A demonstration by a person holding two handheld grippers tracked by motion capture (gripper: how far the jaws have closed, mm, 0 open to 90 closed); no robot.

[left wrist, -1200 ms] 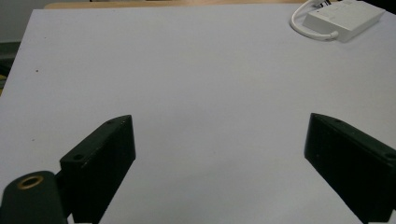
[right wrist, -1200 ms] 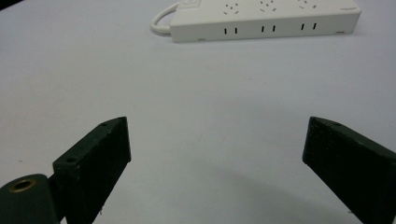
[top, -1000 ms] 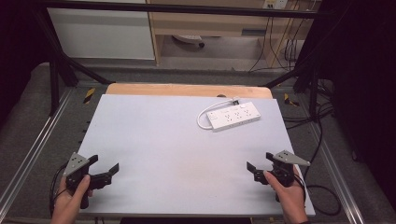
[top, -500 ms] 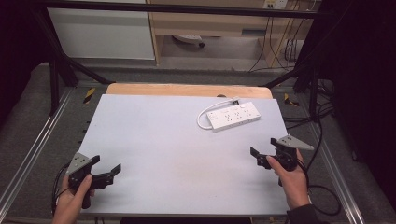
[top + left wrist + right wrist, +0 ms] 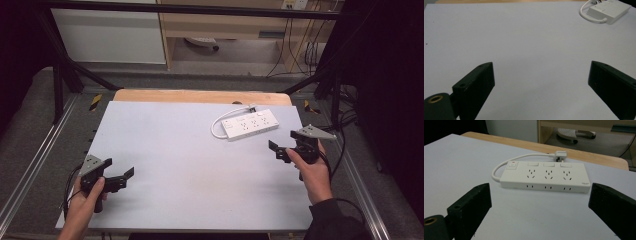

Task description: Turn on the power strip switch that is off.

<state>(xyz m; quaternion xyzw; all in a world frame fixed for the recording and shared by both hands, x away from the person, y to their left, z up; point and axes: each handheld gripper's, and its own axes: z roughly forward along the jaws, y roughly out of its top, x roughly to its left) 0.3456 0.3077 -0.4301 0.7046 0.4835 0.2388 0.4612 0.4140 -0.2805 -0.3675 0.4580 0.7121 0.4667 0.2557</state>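
the left gripper (image 5: pixel 119 179) sits low at the near left of the white table (image 5: pixel 165 145), jaws wide apart and holding nothing. further right, far across the table, lies the white power strip (image 5: pixel 250 124) – its long side runs left to right, a bit slanted, with its cord (image 5: pixel 499 167) looped at the left end. the right gripper (image 5: pixel 280 150) is just beside it on the near side, jaws wide apart and empty, pointing at it – so the right hand is much nearer
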